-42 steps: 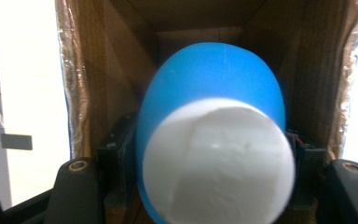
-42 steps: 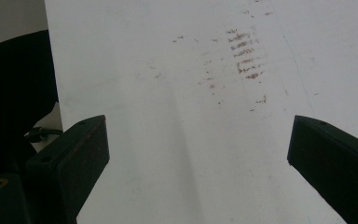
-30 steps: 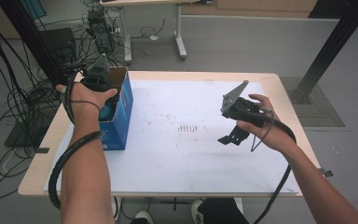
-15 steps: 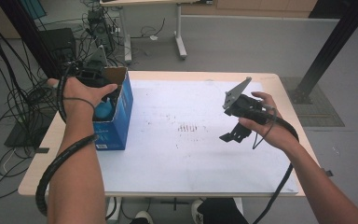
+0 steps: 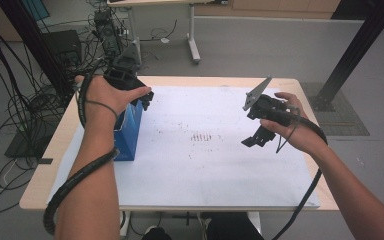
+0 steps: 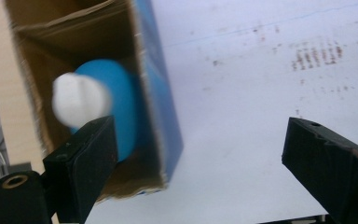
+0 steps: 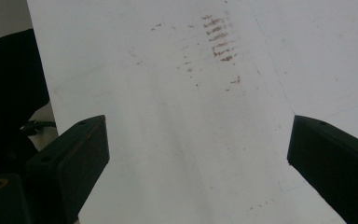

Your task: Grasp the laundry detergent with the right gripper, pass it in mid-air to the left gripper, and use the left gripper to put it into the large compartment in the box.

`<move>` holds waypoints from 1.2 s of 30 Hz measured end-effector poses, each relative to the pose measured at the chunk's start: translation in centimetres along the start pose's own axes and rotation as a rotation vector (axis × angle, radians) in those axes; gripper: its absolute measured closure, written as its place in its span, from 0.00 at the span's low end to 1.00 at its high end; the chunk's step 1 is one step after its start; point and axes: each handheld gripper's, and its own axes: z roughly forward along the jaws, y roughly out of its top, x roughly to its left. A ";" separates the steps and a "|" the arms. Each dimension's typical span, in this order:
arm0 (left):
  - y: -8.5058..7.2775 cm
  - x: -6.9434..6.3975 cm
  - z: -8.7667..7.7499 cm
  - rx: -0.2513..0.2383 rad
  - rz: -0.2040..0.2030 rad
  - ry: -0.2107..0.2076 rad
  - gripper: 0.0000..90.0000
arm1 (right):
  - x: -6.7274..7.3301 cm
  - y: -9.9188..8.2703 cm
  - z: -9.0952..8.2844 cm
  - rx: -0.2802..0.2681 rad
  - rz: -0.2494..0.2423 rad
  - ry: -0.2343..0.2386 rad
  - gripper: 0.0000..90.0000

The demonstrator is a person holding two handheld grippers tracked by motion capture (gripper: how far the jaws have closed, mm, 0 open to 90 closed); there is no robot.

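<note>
The left gripper (image 6: pixel 200 163) is hanging just above the one open blue cardboard box (image 6: pixel 161 112) with its jaws just spreading apart and nothing between them, the single blue rounded bottle with a white cap (image 6: pixel 119 100) is lying inside that box, and the right gripper (image 7: pixel 198 163) is hovering open, well off from the box.

blue bottle (image 6: pixel 116 112): blurred, base hidden | box (image 6: pixel 154 84): top cut off
</note>
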 end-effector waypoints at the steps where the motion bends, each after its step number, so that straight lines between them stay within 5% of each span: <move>1: 0.1 -0.7 -0.1 -0.005 0.015 -0.002 0.12 | -0.1 0.0 -0.1 0.003 0.000 -0.002 0.06; 6: 0.9 -3.1 -0.4 -0.008 0.089 0.000 0.12 | -0.7 0.3 -0.7 0.021 -0.002 -0.009 0.06; 12: 1.2 -4.7 -0.6 -0.026 0.114 -0.012 0.11 | -1.5 0.3 -1.0 0.049 0.003 -0.010 0.07; 36: 1.7 -6.5 -0.3 -0.043 0.172 -0.030 0.11 | -2.6 1.1 -1.3 0.118 0.021 -0.036 0.07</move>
